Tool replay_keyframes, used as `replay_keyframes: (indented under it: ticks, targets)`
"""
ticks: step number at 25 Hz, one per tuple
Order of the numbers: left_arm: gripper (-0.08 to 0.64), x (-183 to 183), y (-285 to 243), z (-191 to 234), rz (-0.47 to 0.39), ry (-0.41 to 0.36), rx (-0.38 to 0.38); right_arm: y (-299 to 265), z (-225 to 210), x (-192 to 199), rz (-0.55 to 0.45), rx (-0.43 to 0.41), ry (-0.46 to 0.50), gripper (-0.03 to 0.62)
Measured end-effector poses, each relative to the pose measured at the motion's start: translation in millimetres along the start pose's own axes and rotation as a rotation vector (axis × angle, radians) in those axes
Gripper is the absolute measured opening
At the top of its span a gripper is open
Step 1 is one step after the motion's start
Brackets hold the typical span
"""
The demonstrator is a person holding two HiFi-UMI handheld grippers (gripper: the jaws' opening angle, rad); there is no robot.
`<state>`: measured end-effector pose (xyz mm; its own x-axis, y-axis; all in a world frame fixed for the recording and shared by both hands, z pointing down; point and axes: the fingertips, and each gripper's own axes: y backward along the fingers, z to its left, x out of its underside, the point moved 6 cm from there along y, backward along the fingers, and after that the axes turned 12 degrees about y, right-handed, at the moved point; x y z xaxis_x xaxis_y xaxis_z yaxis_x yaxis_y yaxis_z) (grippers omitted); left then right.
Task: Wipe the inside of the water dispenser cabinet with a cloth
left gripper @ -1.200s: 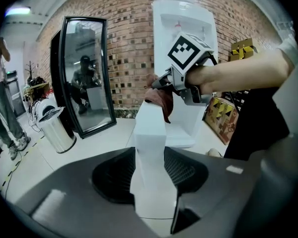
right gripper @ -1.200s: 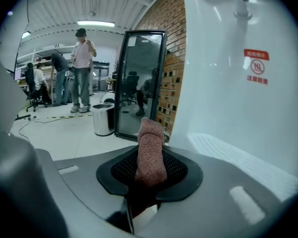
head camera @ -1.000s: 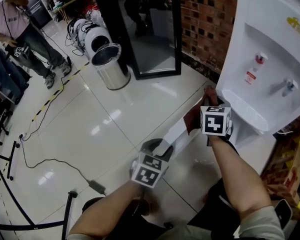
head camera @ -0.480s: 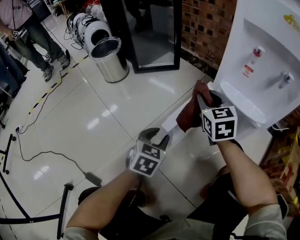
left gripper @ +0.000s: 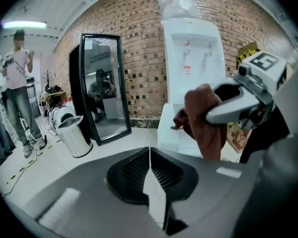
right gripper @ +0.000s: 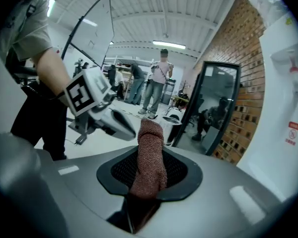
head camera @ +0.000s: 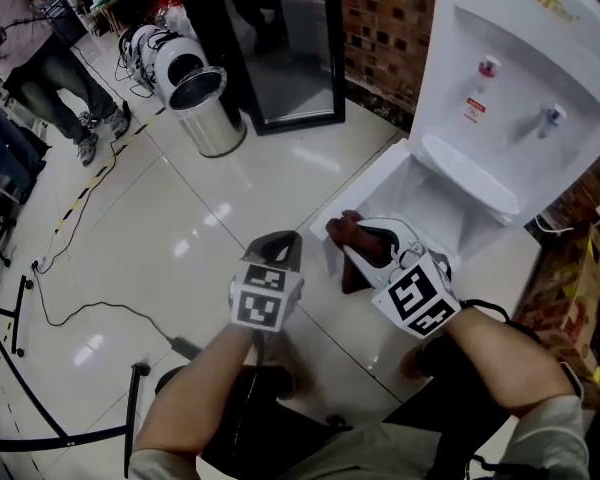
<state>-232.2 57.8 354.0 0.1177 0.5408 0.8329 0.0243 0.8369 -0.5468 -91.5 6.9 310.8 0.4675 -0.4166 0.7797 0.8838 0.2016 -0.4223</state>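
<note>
left gripper [left gripper: 149, 151], jaws together, empty; right gripper [right gripper: 150, 158] tight on the cloth [right gripper: 150, 135], plain only in gripper views

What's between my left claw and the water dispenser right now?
The right claw, shut on the reddish-brown cloth, sits in front of the water dispenser, as the left gripper view shows.

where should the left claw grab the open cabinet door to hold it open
Its free edge, the end nearest you and farthest from the dispenser. The cabinet door stands swung out as a thin upright panel, so the left claw could probably straddle that edge from the floor side. It's shut and empty now, so open it first.
</note>
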Motion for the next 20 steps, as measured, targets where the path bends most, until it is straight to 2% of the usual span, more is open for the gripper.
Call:
replay_keyframes:
  ticks: [5,9,12,16,20]
  targets:
    - [0.002,-9.2,-7.6,-5.1,-0.030,0.003,0.025,-8.5,38.6,11.8,0.018,-0.163,0.067,0.115]
    - [0.000,-12.2,-18.0,-6.7,-0.016,0.029,0.059,-20.8,52.2,22.0,0.035,-0.235,0.112,0.115]
    - [0.000,-10.1,-22.1,-2.9,0.004,0.046,0.069,-29.1,53.4,23.5,0.033,-0.251,0.117,0.115]
    - [0.000,-0.2,-30.0,-1.0,0.051,0.070,0.095,-37.3,39.2,23.9,0.032,-0.222,0.072,0.115]
    - [0.000,2.7,-34.7,0.9,0.060,0.071,0.081,-43.9,28.4,29.2,0.028,-0.207,0.065,0.115]
